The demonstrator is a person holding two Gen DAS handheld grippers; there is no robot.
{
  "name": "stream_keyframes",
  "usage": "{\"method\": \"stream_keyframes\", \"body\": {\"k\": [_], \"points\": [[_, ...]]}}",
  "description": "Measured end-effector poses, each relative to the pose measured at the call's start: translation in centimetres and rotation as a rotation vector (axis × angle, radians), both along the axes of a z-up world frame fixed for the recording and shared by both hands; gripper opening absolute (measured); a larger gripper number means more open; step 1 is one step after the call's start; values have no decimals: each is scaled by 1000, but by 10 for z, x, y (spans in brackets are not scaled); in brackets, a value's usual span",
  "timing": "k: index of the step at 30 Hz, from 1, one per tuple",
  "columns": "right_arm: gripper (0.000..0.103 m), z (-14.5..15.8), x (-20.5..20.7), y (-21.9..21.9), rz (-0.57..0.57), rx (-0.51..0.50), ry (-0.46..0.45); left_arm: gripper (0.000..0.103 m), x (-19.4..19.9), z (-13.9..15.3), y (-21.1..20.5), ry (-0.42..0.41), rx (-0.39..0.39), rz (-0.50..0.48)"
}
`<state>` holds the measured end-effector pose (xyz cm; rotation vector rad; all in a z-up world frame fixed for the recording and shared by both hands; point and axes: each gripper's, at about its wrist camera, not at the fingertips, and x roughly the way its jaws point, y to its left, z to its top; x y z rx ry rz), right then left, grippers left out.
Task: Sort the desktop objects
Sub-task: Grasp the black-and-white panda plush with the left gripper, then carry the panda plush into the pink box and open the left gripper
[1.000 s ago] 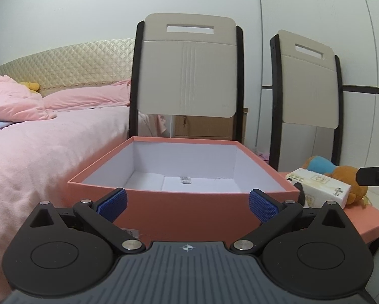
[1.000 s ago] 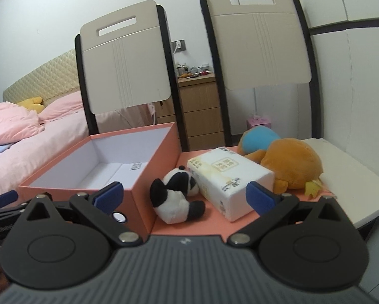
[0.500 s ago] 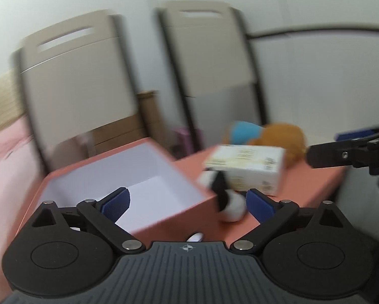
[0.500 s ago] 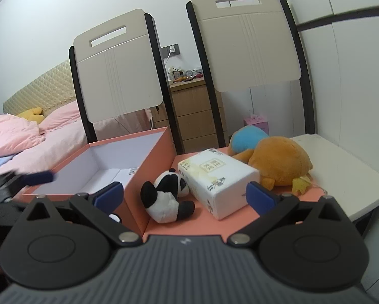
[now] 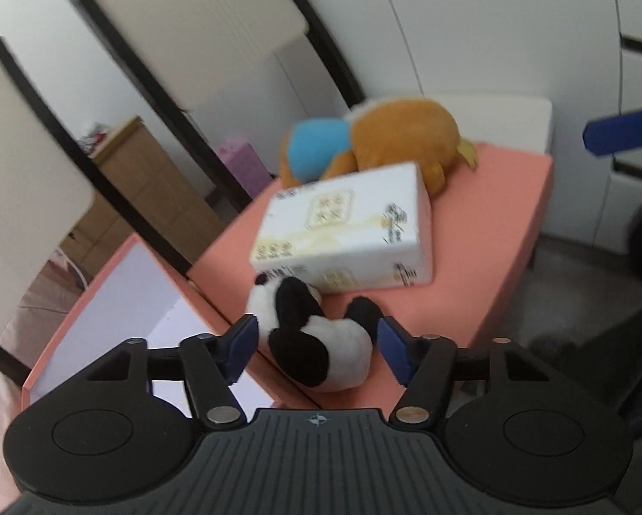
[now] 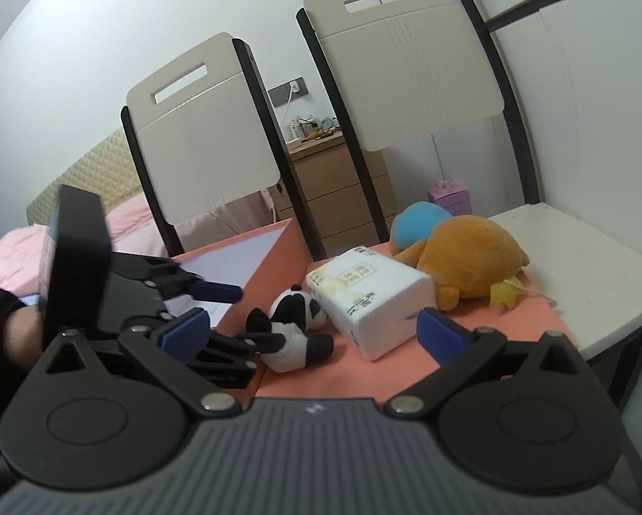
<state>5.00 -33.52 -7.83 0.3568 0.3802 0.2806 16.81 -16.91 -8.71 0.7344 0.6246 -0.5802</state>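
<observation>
Our left gripper (image 5: 316,345) now straddles the panda plush (image 5: 314,339), its blue pads (image 5: 240,345) set just off either flank with the jaws spread and not yet pinching; a second ago this same view faced squarely into the salmon box (image 5: 119,274), and half a second ago it was mid-swing with the panda only coming into frame. We read that swing as the reach finishing, so we judge the panda is the first thing to be sorted and a squeeze is what remains before lifting it. From this left wrist view the panda lies just right of the box wall, touching the near corner of the tissue pack (image 5: 346,231), and the orange and blue plush (image 5: 385,141) sits beyond the pack. In the right wrist view our right gripper (image 6: 312,330) hangs back with jaws wide apart, grasping nothing, and has drifted little over the second. Here the left gripper (image 6: 218,300) comes in from the left across the box corner, tilted down and rolled, one finger above the panda (image 6: 293,328) and one low beside it. The tissue pack (image 6: 372,296) lies right of the panda, touching it.
</observation>
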Motion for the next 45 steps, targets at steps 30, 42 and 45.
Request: {"method": "stream_keyframes", "body": {"k": [30,42,45], "points": [[103,-7,3,-13,4,107,54,12,14,13,5,-12,-43,24],[103,-11,15,0,19,117,81,12,13,82,61,-138,-266,155],[103,-12,19,8,34,122,87,11,15,85,87,-160,-331,236]]}}
